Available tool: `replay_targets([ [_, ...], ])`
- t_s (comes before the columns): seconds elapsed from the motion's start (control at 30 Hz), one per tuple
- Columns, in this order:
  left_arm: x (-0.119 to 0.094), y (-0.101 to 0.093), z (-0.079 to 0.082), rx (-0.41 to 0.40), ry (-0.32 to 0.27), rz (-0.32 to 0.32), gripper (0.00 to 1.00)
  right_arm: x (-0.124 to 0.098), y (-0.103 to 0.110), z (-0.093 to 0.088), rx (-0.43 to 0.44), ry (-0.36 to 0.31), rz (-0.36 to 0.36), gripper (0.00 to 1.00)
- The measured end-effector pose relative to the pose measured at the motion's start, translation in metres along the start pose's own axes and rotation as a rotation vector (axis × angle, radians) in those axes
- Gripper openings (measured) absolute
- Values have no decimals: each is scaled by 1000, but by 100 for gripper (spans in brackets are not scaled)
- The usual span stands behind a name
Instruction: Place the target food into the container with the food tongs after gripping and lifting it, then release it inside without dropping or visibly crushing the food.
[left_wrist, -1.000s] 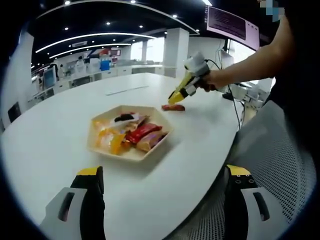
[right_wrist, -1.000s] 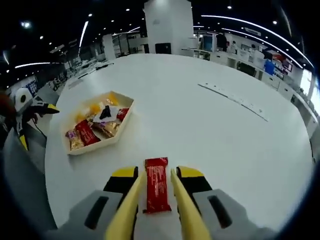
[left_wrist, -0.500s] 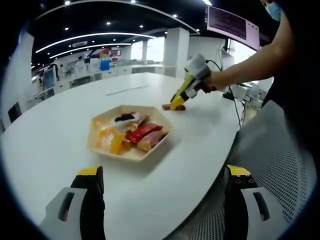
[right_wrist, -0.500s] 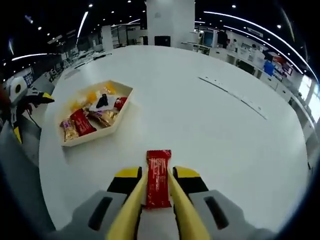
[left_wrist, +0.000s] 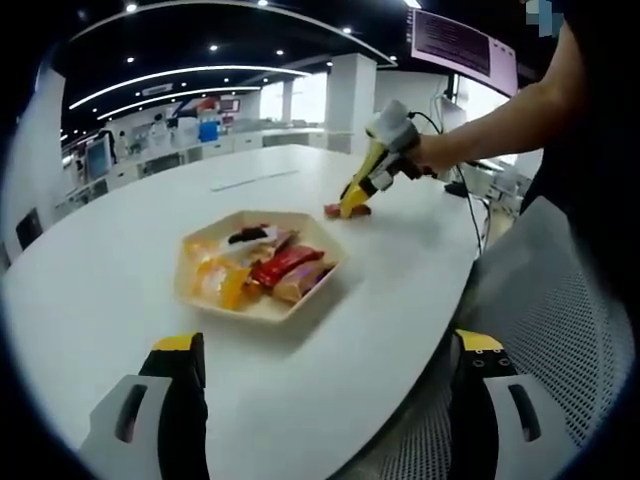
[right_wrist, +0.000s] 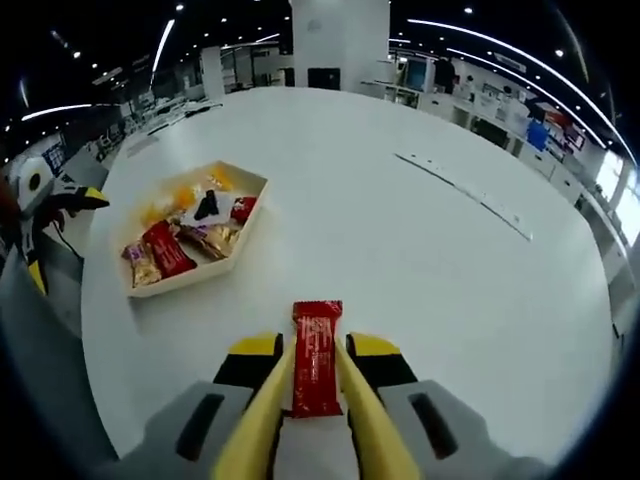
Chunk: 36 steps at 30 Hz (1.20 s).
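A red snack bar (right_wrist: 316, 340) sits between the yellow tongs of my right gripper (right_wrist: 316, 352), which is shut on it just above or on the white table; I cannot tell which. The hexagonal pale tray (right_wrist: 192, 279) holding several wrapped snacks lies ahead to the left. In the left gripper view the same tray (left_wrist: 256, 309) is at the middle of the table, and the right gripper (left_wrist: 358, 192) holds the red bar (left_wrist: 334, 211) just beyond it. My left gripper (left_wrist: 327, 345) hangs open near the table's front edge with nothing between its fingers.
A thin white strip (right_wrist: 465, 195) lies on the far part of the round white table (right_wrist: 420, 270). A grey mesh chair (left_wrist: 560, 330) stands at the table's edge. A person's arm (left_wrist: 500, 120) reaches in from the right.
The tongs have gone from loosely straddling the red bar to shut on it. The left gripper has stayed put and open.
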<state>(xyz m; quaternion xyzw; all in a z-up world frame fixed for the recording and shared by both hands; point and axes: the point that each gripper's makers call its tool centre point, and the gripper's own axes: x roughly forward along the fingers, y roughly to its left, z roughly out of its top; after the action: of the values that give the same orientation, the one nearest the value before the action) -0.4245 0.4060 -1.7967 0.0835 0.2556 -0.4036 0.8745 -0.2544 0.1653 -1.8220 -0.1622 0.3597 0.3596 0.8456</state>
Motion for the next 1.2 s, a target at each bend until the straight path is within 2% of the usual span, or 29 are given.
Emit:
replay_targets([
  [0.2, 0, 0, 0, 0, 0, -1, 99, -9, -7, 14, 38, -8, -10, 24],
  [0.57, 0, -1, 0, -9, -6, -7, 99, -25, -13, 41, 24, -38, -28, 24],
  [1.2, -1, -2, 1, -6, -11, -7, 99, -17, 30, 109, -67, -98, 37, 24],
])
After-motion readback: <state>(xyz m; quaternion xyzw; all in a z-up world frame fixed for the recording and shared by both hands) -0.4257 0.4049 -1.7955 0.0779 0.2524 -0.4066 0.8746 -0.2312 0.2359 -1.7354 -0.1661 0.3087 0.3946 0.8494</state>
